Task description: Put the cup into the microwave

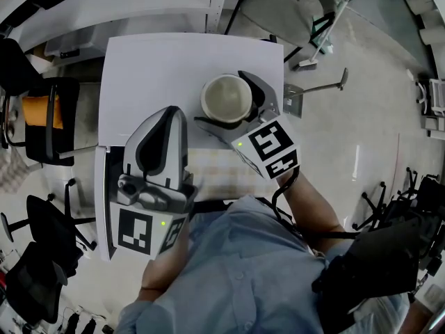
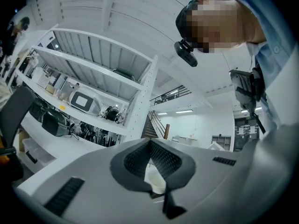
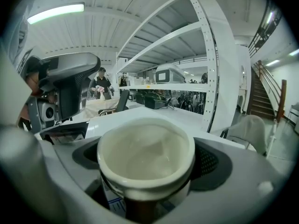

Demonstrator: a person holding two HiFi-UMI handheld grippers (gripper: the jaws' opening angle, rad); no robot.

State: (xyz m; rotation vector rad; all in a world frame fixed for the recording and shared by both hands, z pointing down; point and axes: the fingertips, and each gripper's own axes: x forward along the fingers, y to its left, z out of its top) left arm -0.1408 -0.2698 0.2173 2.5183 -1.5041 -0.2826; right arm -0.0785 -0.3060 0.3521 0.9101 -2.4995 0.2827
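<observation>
Right tongs (image 3: 145, 164) around upright cup (image 3: 145, 143)

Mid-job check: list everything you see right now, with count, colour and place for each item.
cup: one, cream-white, looks empty, clamped in the right gripper above the table
table: one, white, beneath both grippers
office chairs: several, black, on the floor left of the table
long-handled floor tool: one, pale, on the floor beyond the table's right corner
shelving rack: one, white, in the background
staircase: one, dark, at far right
left gripper: one, grey and black, jaws together, empty, over the table's near edge
right gripper: one, jaws closed on the cup
shirt: light blue, at the bottom of the head view
</observation>
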